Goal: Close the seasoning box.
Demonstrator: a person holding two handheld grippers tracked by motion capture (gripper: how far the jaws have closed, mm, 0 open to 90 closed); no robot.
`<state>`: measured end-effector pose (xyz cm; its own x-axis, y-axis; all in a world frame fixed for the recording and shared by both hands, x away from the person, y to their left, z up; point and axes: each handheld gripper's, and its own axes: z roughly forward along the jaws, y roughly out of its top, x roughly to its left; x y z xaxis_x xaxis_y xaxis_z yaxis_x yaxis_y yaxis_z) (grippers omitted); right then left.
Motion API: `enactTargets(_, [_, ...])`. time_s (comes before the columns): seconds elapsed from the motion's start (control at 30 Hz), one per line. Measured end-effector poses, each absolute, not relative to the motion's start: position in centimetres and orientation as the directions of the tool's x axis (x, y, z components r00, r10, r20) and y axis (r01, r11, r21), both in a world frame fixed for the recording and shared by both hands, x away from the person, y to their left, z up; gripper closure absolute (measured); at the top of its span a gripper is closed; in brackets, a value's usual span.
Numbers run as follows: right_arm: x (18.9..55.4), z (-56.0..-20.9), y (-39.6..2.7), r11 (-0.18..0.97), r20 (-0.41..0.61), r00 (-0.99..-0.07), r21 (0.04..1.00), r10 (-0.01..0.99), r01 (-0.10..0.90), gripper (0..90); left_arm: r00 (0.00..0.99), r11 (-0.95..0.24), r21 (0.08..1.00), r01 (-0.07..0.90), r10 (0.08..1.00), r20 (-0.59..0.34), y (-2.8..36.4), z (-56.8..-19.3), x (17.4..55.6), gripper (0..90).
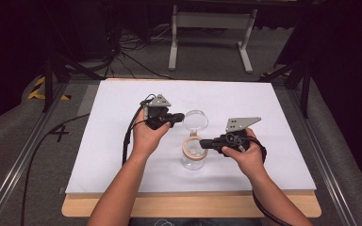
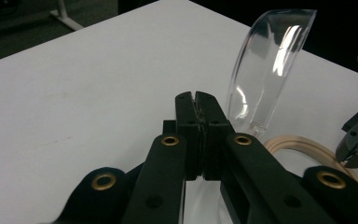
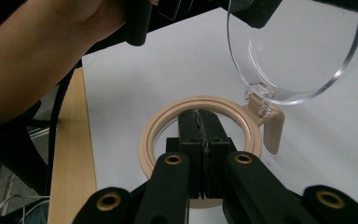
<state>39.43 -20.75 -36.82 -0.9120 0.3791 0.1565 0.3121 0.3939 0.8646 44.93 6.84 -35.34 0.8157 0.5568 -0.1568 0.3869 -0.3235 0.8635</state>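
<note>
White table (image 1: 122,155) bears no readable writing; both tongs, left (image 1: 178,117) and right (image 1: 204,143), seem pressed together beside the open jar (image 1: 193,153).

A glossy clear plastic lid (image 3: 303,46) hinges on a smooth beige ring (image 3: 168,121) above a matt white table (image 1: 122,155) edged in wood.

A white desk (image 1: 122,155) with a bare wood front edge (image 1: 193,207) stands on grey carpet (image 1: 9,136). Behind it are a white frame (image 1: 210,21), black cables (image 1: 132,56) on the floor, and yellow-black tape (image 1: 37,87). Metal rails (image 1: 23,150) flank the desk; the far room is dark.
</note>
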Motion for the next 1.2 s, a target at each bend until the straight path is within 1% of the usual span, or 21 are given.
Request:
enactTargets(0.17, [39.4, -36.7, -20.7, 0.387, 0.149, -0.915, 0.872, 0.375, 0.3, 89.5, 0.828, -0.348, 0.863, 0.367, 0.544, -0.133, 6.7, -35.1, 44.4, 87.6])
enactTargets(0.47, [39.3, -36.4, -20.9, 0.375, 0.152, -0.914, 0.877, 0.377, 0.301, 89.7, 0.855, -0.369, 0.86, 0.352, 0.501, -0.135, 6.9, -34.6, 43.7, 88.5])
enactTargets(0.83, [39.1, -36.3, -21.0, 0.388, 0.16, -0.916, 0.869, 0.369, 0.308, 89.9, 0.85, -0.374, 0.849, 0.373, 0.505, -0.151, 8.4, -33.8, 43.2, 87.0])
enactTargets(1.07, [38.8, -36.3, -20.7, 0.434, 0.143, -0.926, 0.851, 0.349, 0.295, 90.0, 0.851, -0.437, 0.808, 0.396, 0.506, -0.143, 9.7, -33.4, 42.7, 88.9])
enactTargets(1.2, [38.5, -36.1, -20.6, 0.456, 0.143, -0.93, 0.84, 0.338, 0.295, 90.0, 0.854, -0.483, 0.781, 0.397, 0.506, -0.121, 10.0, -33.2, 42.4, 88.7])
